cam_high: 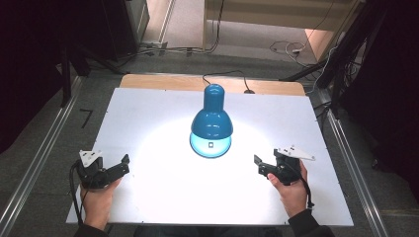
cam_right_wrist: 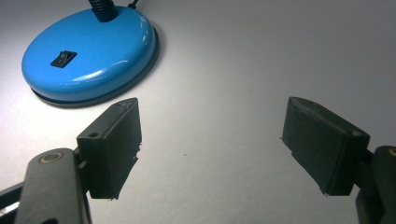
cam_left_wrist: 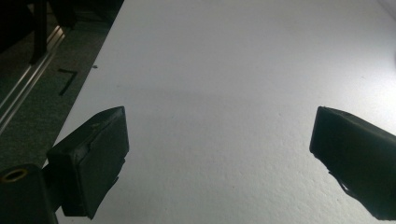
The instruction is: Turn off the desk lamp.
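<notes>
A blue desk lamp (cam_high: 212,121) stands lit in the middle of the white board (cam_high: 148,113), its shade bent over its round base (cam_high: 210,146). In the right gripper view the base (cam_right_wrist: 91,53) lies ahead to the left, with a black rocker switch (cam_right_wrist: 63,58) on top. My right gripper (cam_high: 259,166) rests near the board's front right, pointing towards the lamp. It is open (cam_right_wrist: 212,116) with only bare board between its jaws. My left gripper (cam_high: 124,165) sits at the front left, also open (cam_left_wrist: 219,126) and holding nothing.
The lamp's black cable (cam_high: 227,74) runs off the back edge over a wooden strip. Metal rails (cam_high: 44,153) flank the board on both sides. A black mark (cam_high: 86,117) lies on the grey floor at the left. More cables lie beyond the table.
</notes>
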